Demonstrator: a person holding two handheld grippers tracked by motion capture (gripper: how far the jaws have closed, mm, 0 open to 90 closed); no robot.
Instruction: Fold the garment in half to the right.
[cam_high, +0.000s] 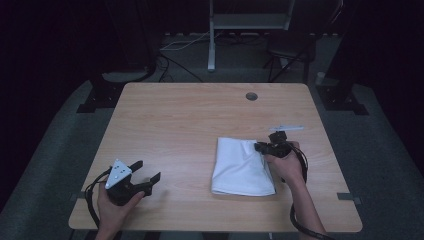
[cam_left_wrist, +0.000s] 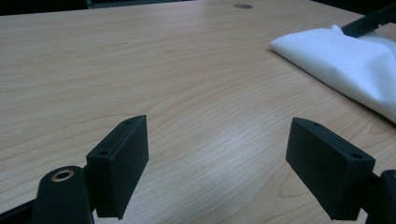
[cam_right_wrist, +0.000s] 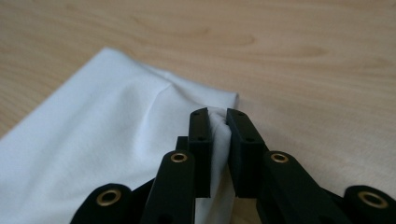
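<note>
- Two black jaws of the right gripper (cam_right_wrist: 219, 122) stood pinched together on a fold of the white cloth (cam_right_wrist: 107, 140), with a thin ridge of fabric squeezed between the pads.
- That grip sat at the cloth's far right corner, and creases ran from the pinch back into the fabric.
- From above, the right gripper (cam_high: 261, 147) came in from the cloth's right edge, held in the person's right hand (cam_high: 286, 162).
- The folded white cloth (cam_high: 241, 167) lay flat on the right half of the wooden table (cam_high: 190, 120), its near edge close to the table's front.
- The left gripper (cam_high: 148, 172) rested near the table's front left corner in the left hand (cam_high: 117, 202), well apart from the cloth.
- Its jaws stood wide open with bare wood between them; in the left gripper view the pads (cam_left_wrist: 123, 163) framed empty tabletop (cam_left_wrist: 140, 70), with the cloth (cam_left_wrist: 350, 65) off to the upper right.
- A round hole (cam_high: 251, 96) sat near the table's far edge.
</note>
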